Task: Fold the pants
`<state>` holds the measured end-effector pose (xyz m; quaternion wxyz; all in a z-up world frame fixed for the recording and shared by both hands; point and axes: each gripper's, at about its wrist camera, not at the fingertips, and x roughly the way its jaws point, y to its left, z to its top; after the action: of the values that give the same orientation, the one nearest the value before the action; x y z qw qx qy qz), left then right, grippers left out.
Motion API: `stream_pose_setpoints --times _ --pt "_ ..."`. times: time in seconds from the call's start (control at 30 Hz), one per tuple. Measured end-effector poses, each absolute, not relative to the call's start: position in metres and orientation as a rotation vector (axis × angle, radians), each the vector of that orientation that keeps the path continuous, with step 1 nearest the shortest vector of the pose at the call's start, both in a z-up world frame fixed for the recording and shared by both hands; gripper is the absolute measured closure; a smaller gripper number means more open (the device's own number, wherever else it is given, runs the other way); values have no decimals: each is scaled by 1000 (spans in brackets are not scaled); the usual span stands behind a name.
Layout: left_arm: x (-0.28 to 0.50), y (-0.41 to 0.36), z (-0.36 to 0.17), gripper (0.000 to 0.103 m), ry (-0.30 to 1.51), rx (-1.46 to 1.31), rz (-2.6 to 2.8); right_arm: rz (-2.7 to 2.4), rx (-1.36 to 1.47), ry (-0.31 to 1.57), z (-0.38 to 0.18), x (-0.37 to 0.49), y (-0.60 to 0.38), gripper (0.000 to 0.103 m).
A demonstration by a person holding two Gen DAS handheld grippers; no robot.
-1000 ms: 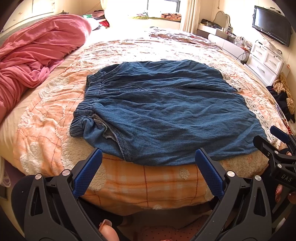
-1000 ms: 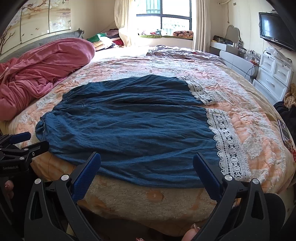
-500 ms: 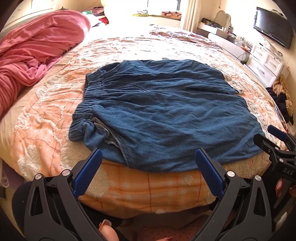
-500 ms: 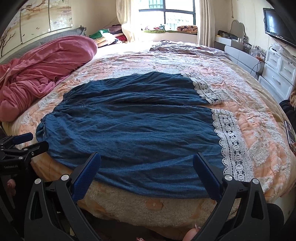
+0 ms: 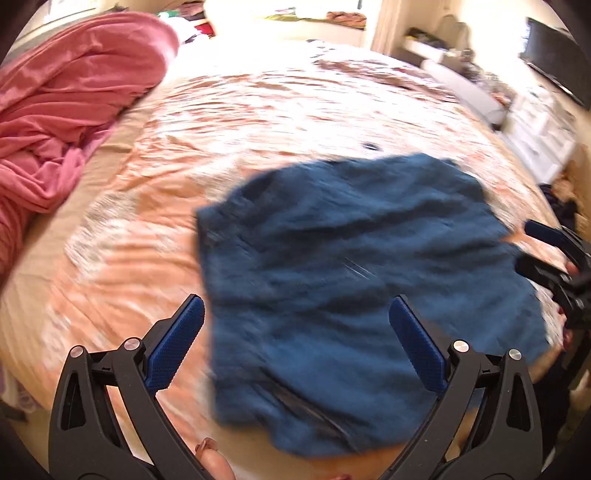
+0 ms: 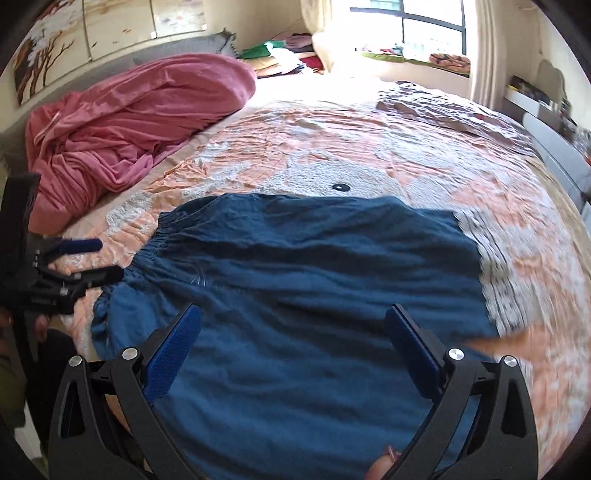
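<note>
Nearest the lens, jaws wide apart and holding nothing: left tool [image 5: 295, 301] and right tool [image 6: 293, 308], each gripped from below by a fingertip just visible at the frame's foot.

Pushed forward within the last second from the bed's near edge to a spot directly above the blue pants [image 6: 303, 280]. No longer hanging short of the cloth; blue pads now framing denim on both sides. Heavy smear across the left wrist view, lighter smear at the right of the right wrist view: both hands on the move. Pants lying flat across the near half of the bed [image 6: 369, 147], touched by neither tool.

For the task, probably the reach before a first pinch. No fold made yet.

Shown sharply by the right wrist view alone: gathered elastic waistband [image 6: 147, 254] at the left end, with the left tool poised just beside it, and a pale streak of what looks like lace trim [image 6: 476, 251] at the leg end. Given by the left wrist view only: the right tool at the far right, by the leg end, and little else legible through the blur.

Beyond the pants, a small black dot [image 6: 340, 187] on the bedspread, a heaped pink blanket [image 6: 129, 122], then a bright window [image 6: 424, 26].
</note>
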<state>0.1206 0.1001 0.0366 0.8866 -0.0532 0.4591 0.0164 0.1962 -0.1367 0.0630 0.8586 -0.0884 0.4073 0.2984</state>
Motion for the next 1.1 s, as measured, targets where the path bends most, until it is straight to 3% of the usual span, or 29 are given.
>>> stream_pose_setpoints --times 0.23,0.27,0.3,0.47,0.57,0.63,0.73,0.9,1.0,1.1 --pt "194 151 15 11 979 -63 97 689 -296 907 41 262 -92 4" --pt "201 157 11 15 990 -78 82 690 -328 910 38 272 -84 4" --pt "208 162 7 26 992 -102 66 705 -345 915 36 279 -78 4" --pt "234 163 -10 37 1005 -72 4 766 -406 932 23 320 -49 4" --pt "245 159 -18 60 1015 -49 -43 805 -434 936 18 337 -36 4" --pt "251 160 -25 86 1032 -52 -60 822 -460 935 15 347 -29 4" --pt "253 160 -30 98 1022 -27 -72 867 -514 921 12 356 -17 4" --pt "235 155 -12 100 947 6 -102 947 -585 901 7 369 2 7" --pt "225 155 4 101 887 -1 -119 1016 -692 876 0 367 18 22" --pt "218 154 14 101 848 -10 -142 1043 -781 886 -11 363 30 46"
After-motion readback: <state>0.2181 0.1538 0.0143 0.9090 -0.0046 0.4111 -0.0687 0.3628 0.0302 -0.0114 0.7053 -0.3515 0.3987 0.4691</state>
